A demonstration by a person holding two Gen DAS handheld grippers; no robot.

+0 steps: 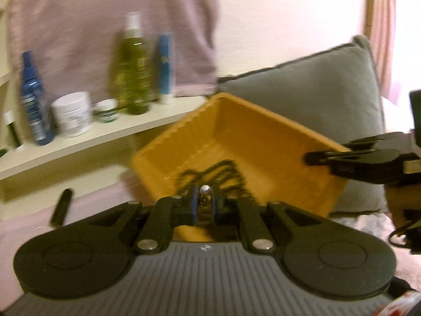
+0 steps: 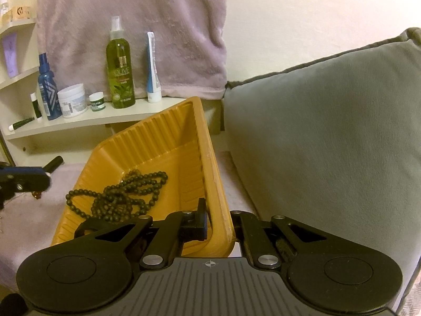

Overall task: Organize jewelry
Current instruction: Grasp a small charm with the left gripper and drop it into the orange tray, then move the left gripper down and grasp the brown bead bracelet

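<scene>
A yellow ribbed tray [image 2: 158, 142] sits tilted on pink bedding, with a black bead necklace [image 2: 118, 192] heaped inside it. My right gripper [image 2: 218, 218] is shut on the tray's near right rim, one finger inside the wall and one outside. In the left wrist view, which is blurred, my left gripper [image 1: 204, 204] hovers at the tray's near edge [image 1: 184, 137]. Its blue pads are shut on a small piece of jewelry [image 1: 204, 190] with a silver bead and gold bits. The necklace [image 1: 213, 175] lies just beyond it. The right gripper [image 1: 315, 156] shows at the tray's right rim, the left gripper [image 2: 39, 181] at the far left.
A white shelf [image 2: 86, 121] behind the tray carries a green spray bottle [image 2: 120, 71], a blue bottle [image 2: 47, 89], white jars and a tube. A grey cushion [image 2: 315, 137] stands right of the tray. A black cylinder [image 2: 54, 164] lies on the bedding at the left.
</scene>
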